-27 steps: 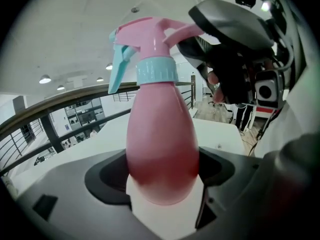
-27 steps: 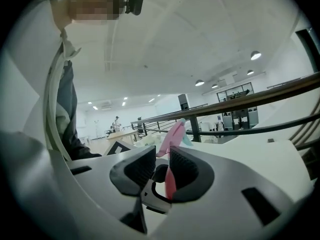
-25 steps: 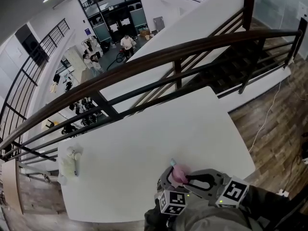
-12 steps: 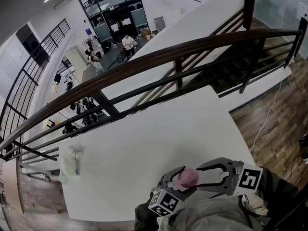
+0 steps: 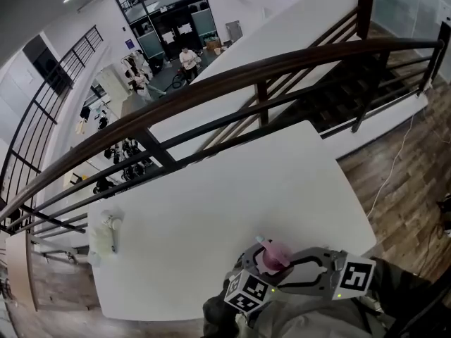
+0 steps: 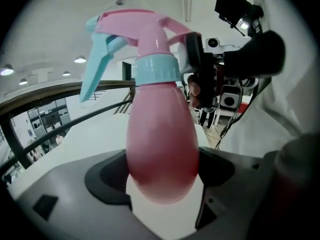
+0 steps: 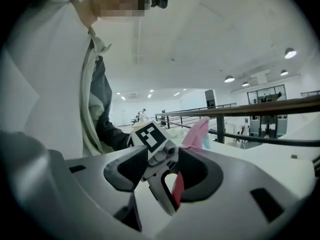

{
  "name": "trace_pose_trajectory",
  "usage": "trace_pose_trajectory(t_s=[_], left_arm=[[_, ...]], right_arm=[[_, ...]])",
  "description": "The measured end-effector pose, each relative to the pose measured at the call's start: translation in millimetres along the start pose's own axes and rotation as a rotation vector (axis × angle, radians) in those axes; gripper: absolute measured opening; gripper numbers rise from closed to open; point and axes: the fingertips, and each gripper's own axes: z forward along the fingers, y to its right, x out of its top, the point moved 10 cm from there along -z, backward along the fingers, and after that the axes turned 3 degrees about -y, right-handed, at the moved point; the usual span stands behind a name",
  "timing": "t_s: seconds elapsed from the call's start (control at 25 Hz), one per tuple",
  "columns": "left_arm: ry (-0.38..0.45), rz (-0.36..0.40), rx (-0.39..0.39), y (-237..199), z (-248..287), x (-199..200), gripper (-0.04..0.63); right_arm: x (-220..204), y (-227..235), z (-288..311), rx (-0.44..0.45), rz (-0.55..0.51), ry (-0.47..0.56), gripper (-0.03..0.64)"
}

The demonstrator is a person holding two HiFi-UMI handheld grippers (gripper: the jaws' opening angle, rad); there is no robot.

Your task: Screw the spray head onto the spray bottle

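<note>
A pink spray bottle (image 6: 162,144) stands upright between the jaws of my left gripper (image 6: 162,184), which is shut on its belly. The pink spray head (image 6: 145,29), with a light blue trigger and collar, sits on the bottle's neck. In the head view the bottle (image 5: 271,253) is near the table's front edge, with the left gripper (image 5: 257,265) below it. My right gripper (image 5: 289,265) reaches in from the right. Its jaws are closing around the spray head, and one black finger (image 6: 195,59) lies beside the head. I see no firm press on it.
The white table (image 5: 211,203) ends close to me and at the right, with wooden floor (image 5: 402,182) beyond. A pale bottle-like thing (image 5: 104,236) lies at the table's left edge. A dark railing (image 5: 261,69) runs behind the table.
The right gripper swung out to the right, away from the spray head, and has come back in around it. The bottle and left gripper shifted slightly; the nozzle now points up-left.
</note>
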Motion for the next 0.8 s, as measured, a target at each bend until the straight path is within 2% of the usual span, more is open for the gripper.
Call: trace_pose_trajectory(t_s=[0.12,0.24,0.36,0.44,0.52,0.56,0.6,0.72,0.8], left_arm=[[0.000,0.050,-0.058,0.5,-2.8,-4.4,0.410],[0.038,0.111,-0.181,4.5,-5.9,-6.4,0.410],[0.051,0.177,-0.309,15.1,-4.6,-6.1,0.410],[0.041,0.201,-0.355,22.0,-1.6,-5.5,0.410],[0.034,0.209,-0.397,27.5,0.9,-4.5,0.410],[0.029,0.215,-0.426,30.3,1.5,-4.5,0.410],[0.020,0.227,-0.457,33.2,1.8,-4.9,0.410],[-0.012,0.276,-0.532,42.2,3.9,-4.8,0.410],[0.003,0.273,-0.517,41.9,6.0,-1.8,0.410]], right_arm=[[-7.1,5.6,-27.7,0.013,0.091,0.050,0.181],[-6.5,21.7,-46.6,-0.039,0.124,0.073,0.183],[3.2,34.7,-39.4,-0.009,0.037,-0.043,0.236],[9.7,39.0,-27.7,-0.008,-0.059,-0.116,0.242],[14.1,39.4,-20.1,-0.001,-0.129,-0.146,0.297],[15.3,38.5,-17.3,0.020,-0.144,-0.158,0.355],[15.8,37.2,-14.0,0.055,-0.152,-0.177,0.382],[18.2,30.7,-1.6,0.194,-0.201,-0.231,0.397],[19.8,27.3,3.6,0.233,-0.232,-0.227,0.396]])
